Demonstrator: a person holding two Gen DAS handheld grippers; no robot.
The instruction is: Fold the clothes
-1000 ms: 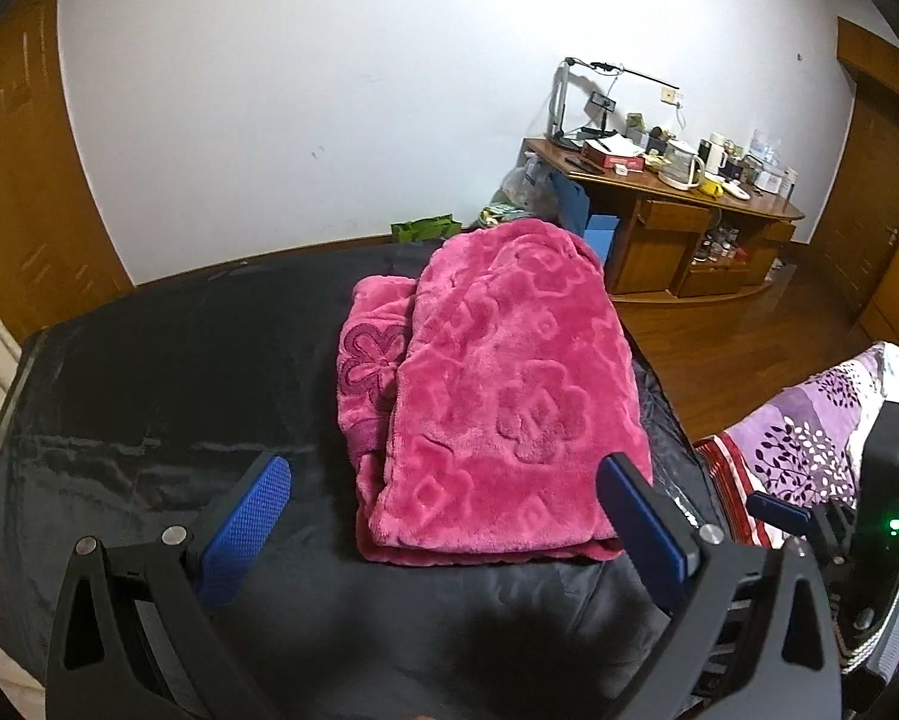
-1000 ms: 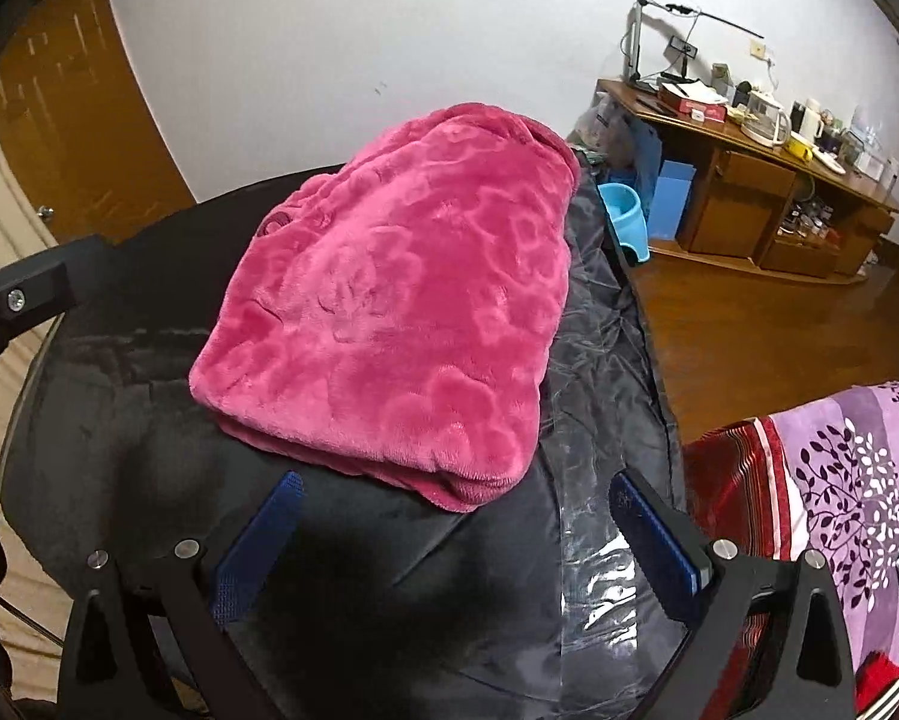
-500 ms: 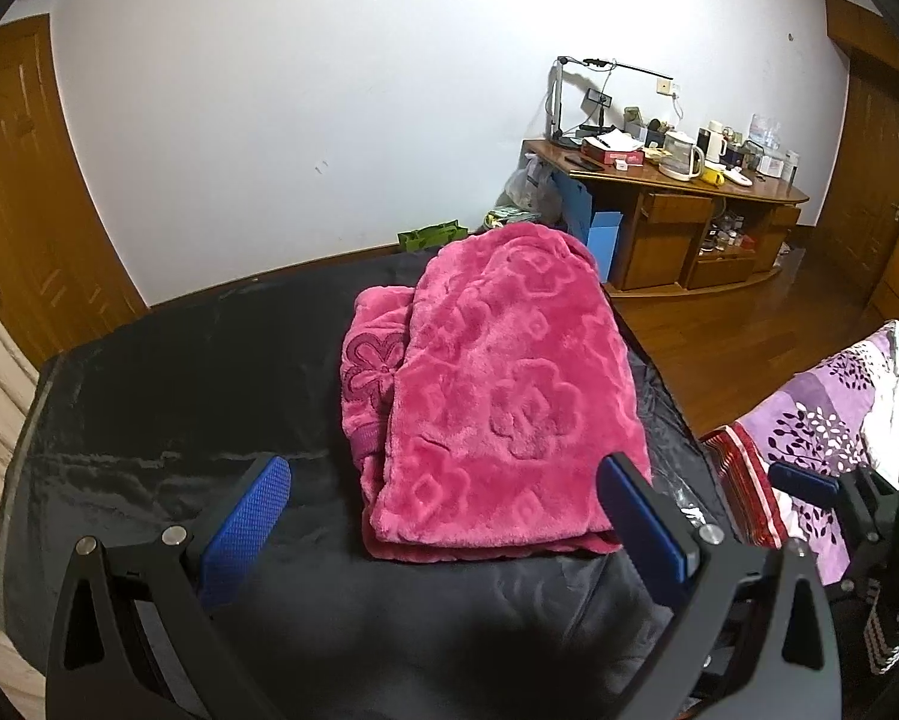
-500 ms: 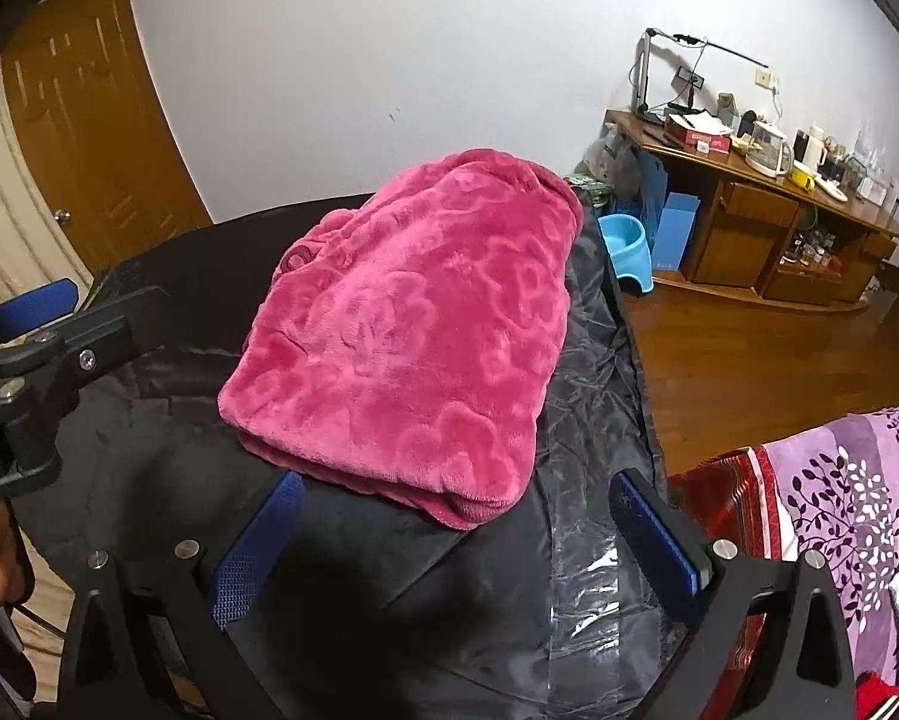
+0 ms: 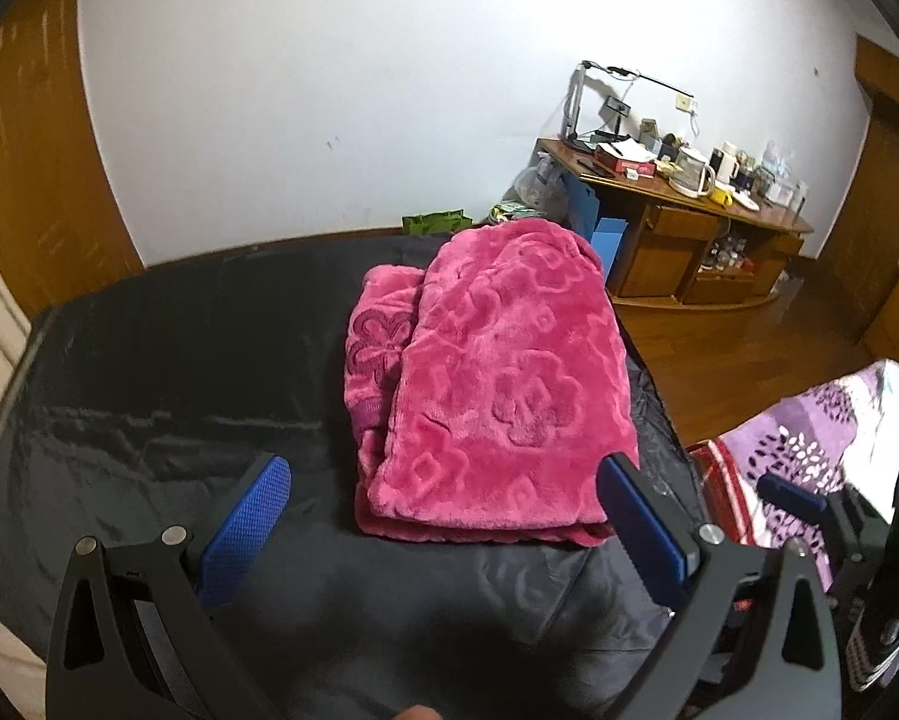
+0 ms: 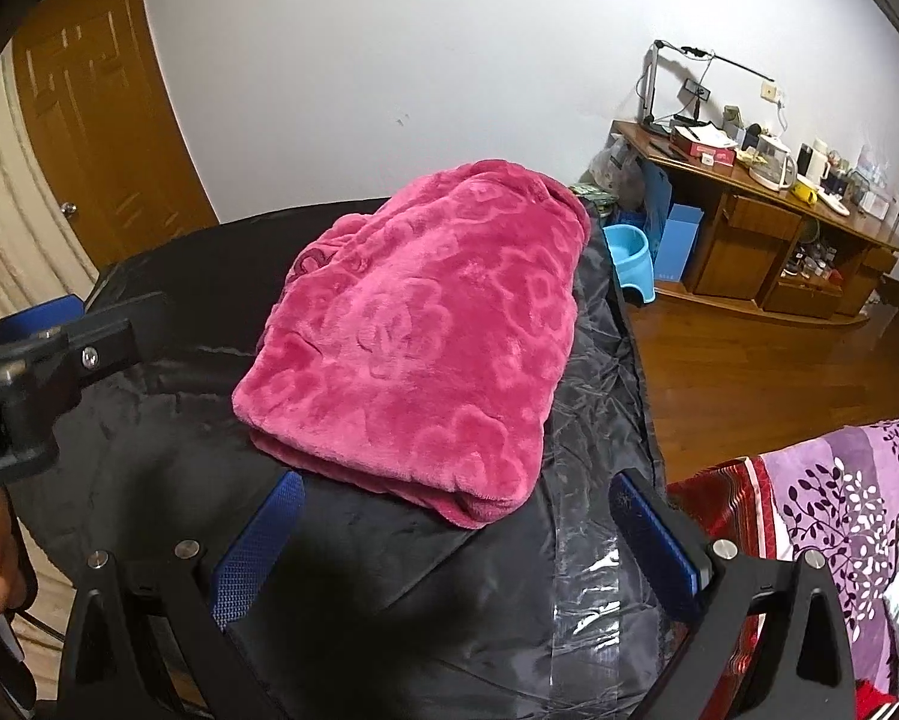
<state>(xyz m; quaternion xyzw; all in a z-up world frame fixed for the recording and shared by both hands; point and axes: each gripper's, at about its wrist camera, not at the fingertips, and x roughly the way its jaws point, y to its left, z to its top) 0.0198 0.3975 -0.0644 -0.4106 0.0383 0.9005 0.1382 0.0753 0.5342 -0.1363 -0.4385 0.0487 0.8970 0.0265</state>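
The pink fleece garment (image 5: 497, 396) lies folded into a thick oblong on the black-covered table (image 5: 149, 372), toward the table's right side, with its long axis running away from both cameras toward the white wall. Its near short edge, a stacked fold of several layers, faces the fingers. The left gripper (image 5: 443, 516) hangs just short of that edge with its fingers spread wide and holding nothing, and the edge sits almost squarely between the two blue pads. The right gripper (image 6: 455, 534) is likewise spread and empty, but the bundle (image 6: 425, 348) lies ahead and slightly to its left, its near right corner closest to that gripper's gap. Judged from this, the left gripper is better lined up with the near edge, while the right is nearer the right-hand corner; any further fold would likely run along the long axis.
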